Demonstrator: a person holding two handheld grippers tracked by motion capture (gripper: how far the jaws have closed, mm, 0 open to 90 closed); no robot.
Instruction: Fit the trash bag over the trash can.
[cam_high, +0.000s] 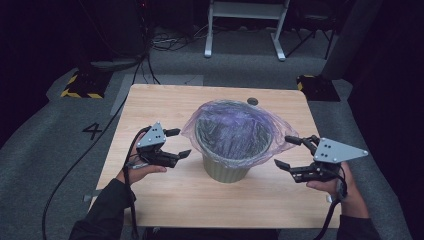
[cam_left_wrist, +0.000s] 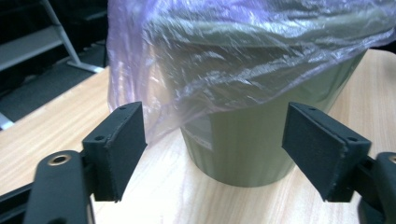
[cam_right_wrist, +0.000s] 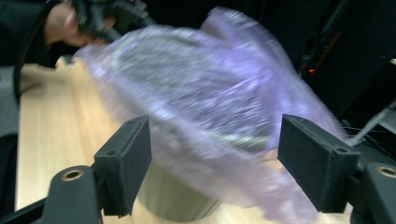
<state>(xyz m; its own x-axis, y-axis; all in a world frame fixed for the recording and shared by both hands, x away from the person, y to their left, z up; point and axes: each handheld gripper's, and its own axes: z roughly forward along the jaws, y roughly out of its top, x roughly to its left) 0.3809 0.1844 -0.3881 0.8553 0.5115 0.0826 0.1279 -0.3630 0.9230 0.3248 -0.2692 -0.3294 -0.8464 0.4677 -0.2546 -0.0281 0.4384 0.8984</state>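
High view: green bin (cam_high: 227, 167) stands mid worktop (cam_high: 150, 105), purple liner bag (cam_high: 235, 131) tucked inside, its edge folded over rim; interior looks empty apart from liner. Left claw (cam_high: 178, 143) and right claw (cam_high: 287, 152) flank bin, both with jaws apart, gripping nothing; likely placed to work bag edge from both sides.

Left gripper view: claw (cam_left_wrist: 215, 149) spread wide, aimed at bin wall (cam_left_wrist: 243, 144); bag skirt (cam_left_wrist: 187, 84) hangs loose over rim, just beyond pads.

Right gripper view: blurred. Claw (cam_right_wrist: 215, 163) spread wide; bag (cam_right_wrist: 205, 107) bulges between pads, contact not discernible.
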